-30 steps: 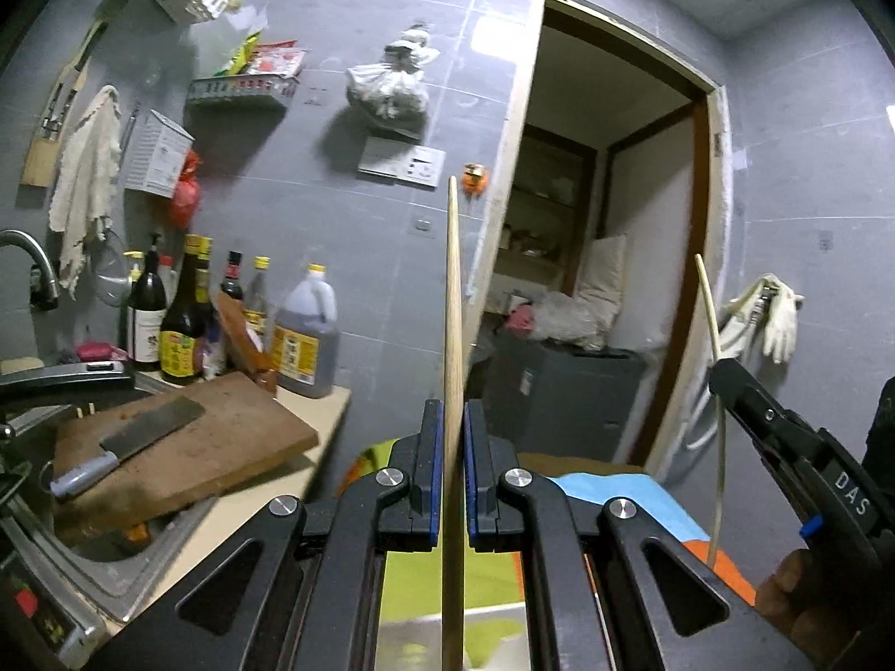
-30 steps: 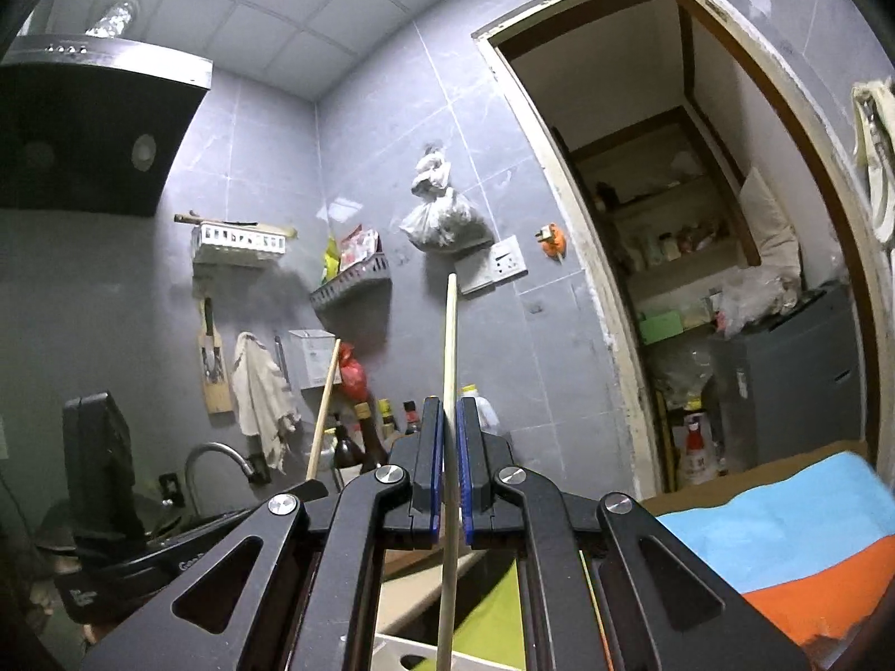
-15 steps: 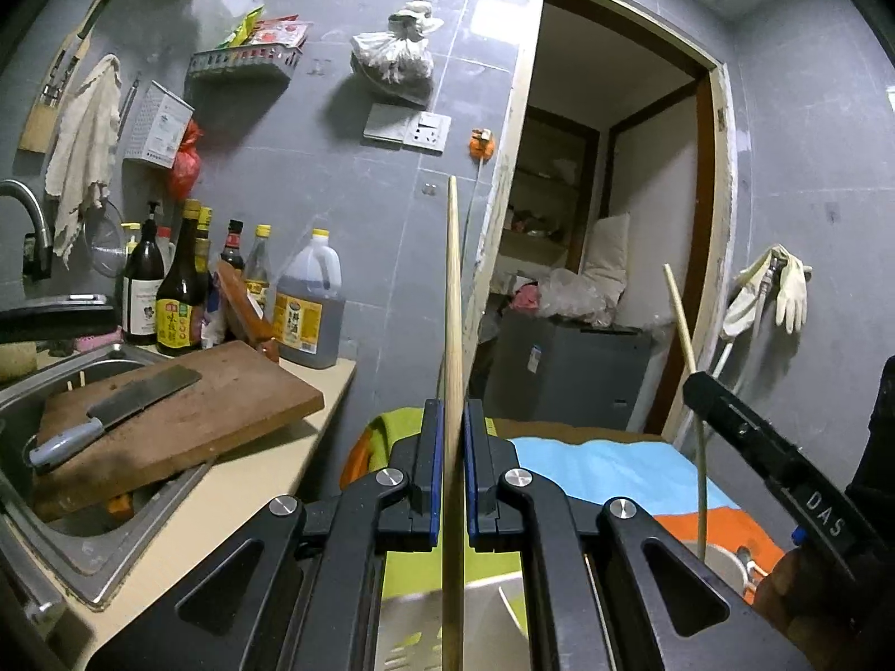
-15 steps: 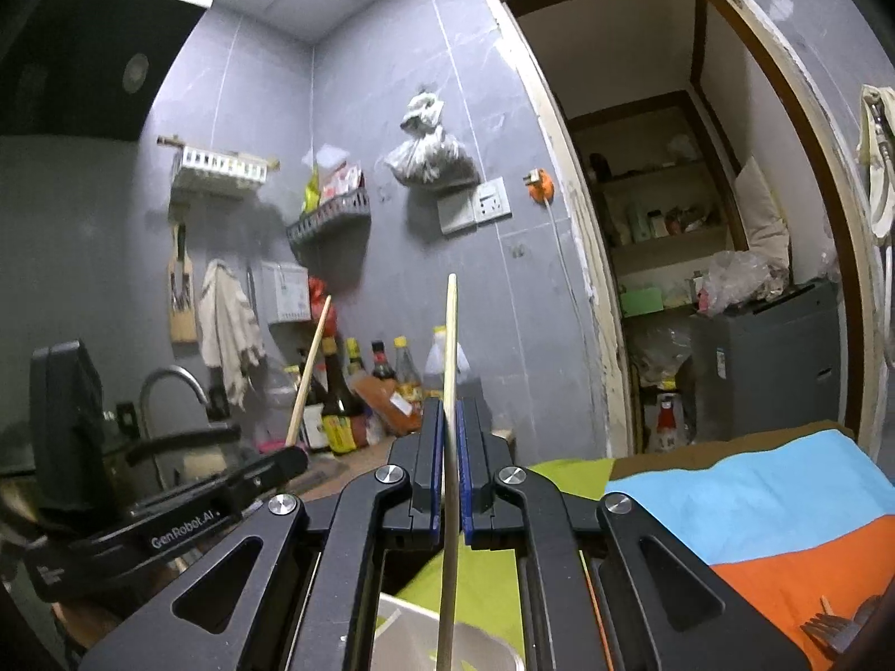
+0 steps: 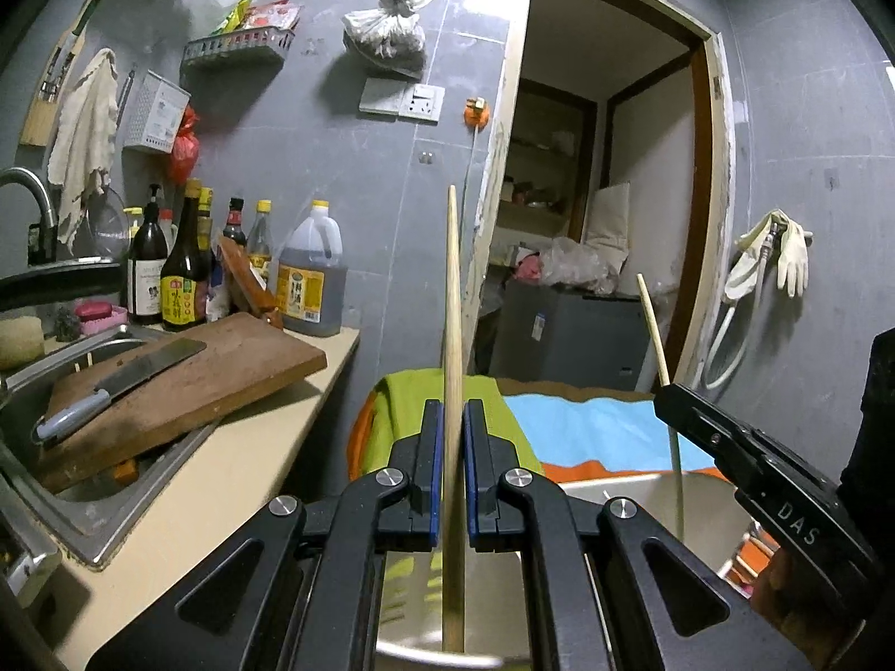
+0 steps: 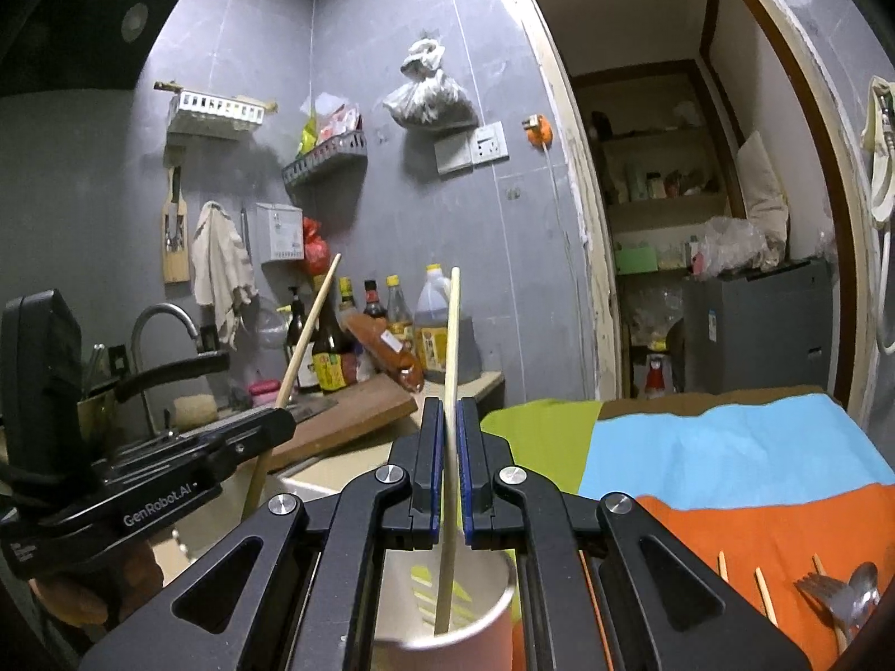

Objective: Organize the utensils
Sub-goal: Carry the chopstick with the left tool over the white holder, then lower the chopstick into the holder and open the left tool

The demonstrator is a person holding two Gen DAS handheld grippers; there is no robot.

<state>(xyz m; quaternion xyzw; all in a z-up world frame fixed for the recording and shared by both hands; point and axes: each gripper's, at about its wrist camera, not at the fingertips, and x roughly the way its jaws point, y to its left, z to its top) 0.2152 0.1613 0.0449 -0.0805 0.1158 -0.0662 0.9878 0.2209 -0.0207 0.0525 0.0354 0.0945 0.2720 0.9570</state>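
Chopsticks stand clamped upright, one in each gripper, tips inside the slotted holder cup; the next move, I judge, is releasing them.

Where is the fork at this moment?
In the right wrist view, the fork lies at the bottom right on the orange part of the cloth, beside a spoon.

Two chopsticks stand over the cup

You have one pale wooden chopstick standing near upright, and a thinner, pale wooden chopstick with its lower tip inside the slotted pink plastic cup; loose chopsticks, a metal fork and a spoon lie on the orange cloth.
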